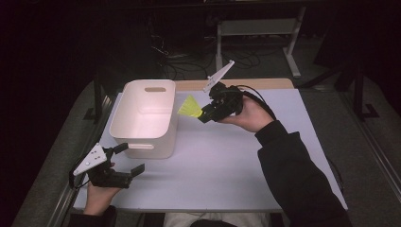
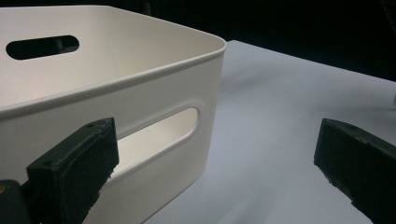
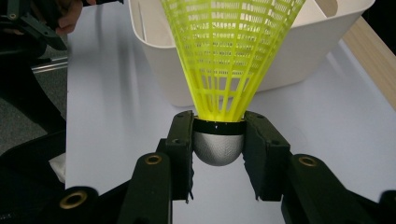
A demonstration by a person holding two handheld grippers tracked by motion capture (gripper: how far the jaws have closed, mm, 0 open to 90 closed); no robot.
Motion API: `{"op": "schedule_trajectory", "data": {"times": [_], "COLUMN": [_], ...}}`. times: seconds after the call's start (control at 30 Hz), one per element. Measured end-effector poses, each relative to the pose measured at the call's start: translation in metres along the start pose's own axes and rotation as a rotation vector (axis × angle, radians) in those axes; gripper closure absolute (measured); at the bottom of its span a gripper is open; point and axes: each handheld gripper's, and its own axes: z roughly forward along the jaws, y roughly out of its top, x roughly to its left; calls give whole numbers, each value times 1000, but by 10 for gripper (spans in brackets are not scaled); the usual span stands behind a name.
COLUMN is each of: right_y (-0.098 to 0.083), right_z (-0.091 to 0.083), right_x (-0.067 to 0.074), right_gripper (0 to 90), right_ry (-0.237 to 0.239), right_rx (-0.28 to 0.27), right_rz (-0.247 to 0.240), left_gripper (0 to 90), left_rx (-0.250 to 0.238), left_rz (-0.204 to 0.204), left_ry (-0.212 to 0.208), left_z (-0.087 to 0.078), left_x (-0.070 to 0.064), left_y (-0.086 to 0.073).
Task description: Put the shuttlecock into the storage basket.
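A yellow shuttlecock with a mesh skirt and a grey rounded cap is held off the table, just right of the white plastic bin. My right gripper is shut on its cap, both pads pressing the cap's sides, the skirt pointing toward the bin. My left gripper rests at the table's front left, jaws wide apart and empty, one pad close in front of the bin's handle slot.
The bin stands at the left middle of the grey table top, its inside bare as far as the high view shows. A wooden strip runs along the far edge. Cables and a frame lie on the dark floor beyond.
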Motion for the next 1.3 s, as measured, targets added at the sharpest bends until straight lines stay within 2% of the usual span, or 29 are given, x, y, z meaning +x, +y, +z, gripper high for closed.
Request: {"op": "schedule_trajectory", "data": {"times": [0.87, 1.3], "right_y": [47, 58], "right_z": [15, 27], "right_x": [11, 14], "right_gripper": [633, 633], "right_ry": [62, 76], "right_rx": [-43, -36], "right_rz": [-61, -76], "left_gripper": [0, 0], "left_rx": [-2, -5], "left_rz": [0, -3], "left_ry": [-5, -2], "left_z": [-1, -1], "left_x": [0, 0], "left_y": [0, 0]}}
